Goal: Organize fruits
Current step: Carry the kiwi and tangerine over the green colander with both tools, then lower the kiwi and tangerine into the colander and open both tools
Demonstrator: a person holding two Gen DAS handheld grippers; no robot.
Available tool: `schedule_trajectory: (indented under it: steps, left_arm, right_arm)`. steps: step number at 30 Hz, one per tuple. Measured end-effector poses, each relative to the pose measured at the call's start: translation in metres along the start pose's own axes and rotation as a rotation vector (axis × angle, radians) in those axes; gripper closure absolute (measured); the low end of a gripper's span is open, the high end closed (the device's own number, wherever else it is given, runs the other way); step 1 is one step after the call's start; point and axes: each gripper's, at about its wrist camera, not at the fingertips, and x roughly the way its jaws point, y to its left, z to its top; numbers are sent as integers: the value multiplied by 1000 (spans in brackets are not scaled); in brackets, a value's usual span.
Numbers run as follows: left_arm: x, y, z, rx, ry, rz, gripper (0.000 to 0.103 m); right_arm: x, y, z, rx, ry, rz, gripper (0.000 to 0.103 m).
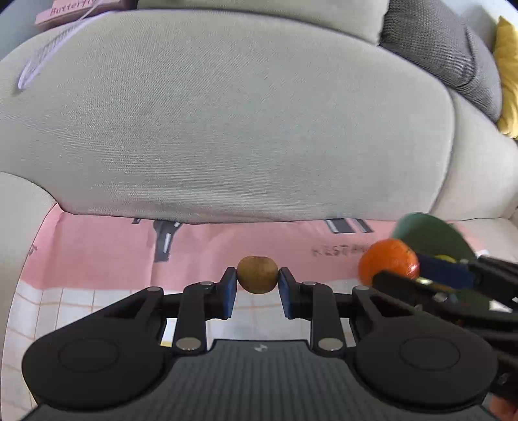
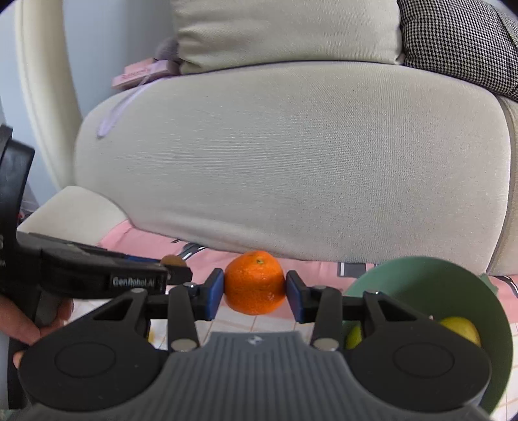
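The left gripper (image 1: 258,282), lettered "GenRobot.AI" on its side, pinches a small round brown fruit (image 1: 257,274), while the right gripper (image 2: 254,289) clamps a round orange mandarin (image 2: 254,282). Just right, a green round bowl (image 2: 453,291) holds yellow lemons (image 2: 461,328). Below lies pink printed cloth (image 1: 97,256), against a beige fabric sofa (image 1: 242,129) bearing a pink "Butterfly" box (image 1: 69,11).

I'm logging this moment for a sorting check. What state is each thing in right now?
Left tongs: shut on the brown fruit.
Brown fruit: held off the cloth.
Right tongs: shut on the orange.
Orange: held, stem end up.
Green bowl: holds yellow-green fruits, not full.
Pink cloth: spread flat, creased.
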Motion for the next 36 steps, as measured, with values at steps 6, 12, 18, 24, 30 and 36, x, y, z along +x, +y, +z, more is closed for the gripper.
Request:
schedule_trajectory:
  steps: [6,12,18,24,30,36]
  left_arm:
    - [-31,-31,-12,35,-20,-47,73]
    - [-46,-61,-21,72,-24,-90,73]
    - [-52,-93,-25,119,-24,-123,73]
    - [-44,-123,-24,189,-10,-154,73]
    - [-21,-146,-20,266,38,-218,73]
    - [9,-159,-11,362,102,-254,73]
  right_arm:
    - [-39,2,-16,-33,-10,14,64]
    - [-73,-9,-27,-59,-30,-17,64]
    - [-95,-30,-33,-64,-26,-52,64]
    - [-105,-57,-35,-80,-9,-94,64]
    - [-102,-84,-30,-125,21,-129,64]
    - [-83,-111,-22,-157,68,-139,64]
